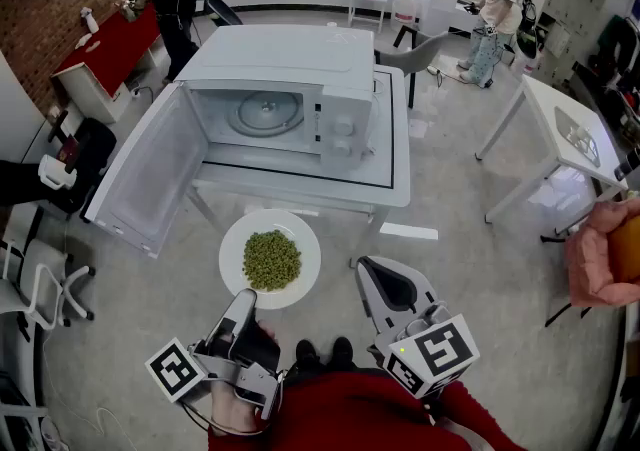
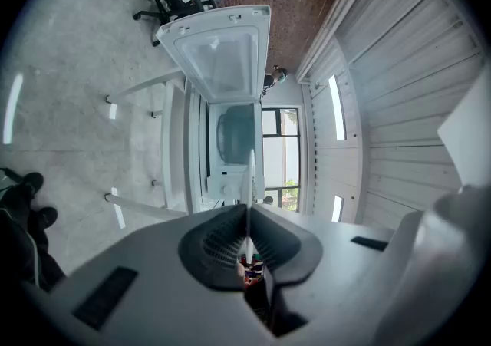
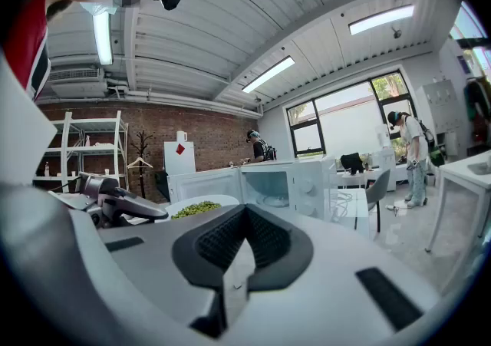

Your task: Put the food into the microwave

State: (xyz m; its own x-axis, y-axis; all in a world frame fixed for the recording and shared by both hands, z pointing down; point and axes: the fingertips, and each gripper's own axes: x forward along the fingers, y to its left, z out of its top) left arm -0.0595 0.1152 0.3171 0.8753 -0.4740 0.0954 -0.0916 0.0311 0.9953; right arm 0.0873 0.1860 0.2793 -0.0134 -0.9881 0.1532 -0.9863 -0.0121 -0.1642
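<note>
A white plate (image 1: 236, 251) heaped with green peas (image 1: 272, 259) hangs in front of the microwave (image 1: 300, 69), below table height. My left gripper (image 1: 246, 305) is shut on the plate's near rim; in the left gripper view the plate (image 2: 250, 179) shows edge-on between the jaws of that gripper (image 2: 247, 238). The microwave door (image 1: 150, 179) stands swung open to the left, and the glass turntable (image 1: 266, 113) inside is bare. My right gripper (image 1: 372, 274) is shut on nothing, just right of the plate. From the right gripper view (image 3: 238, 248), the peas (image 3: 198, 208) lie to its left.
The microwave sits on a white table (image 1: 398, 174). Another white table (image 1: 565, 129) stands at the right, office chairs (image 1: 40, 279) at the left, a red table (image 1: 110, 44) at the back left. People stand at the far back. The person's shoes (image 1: 322, 351) are below the plate.
</note>
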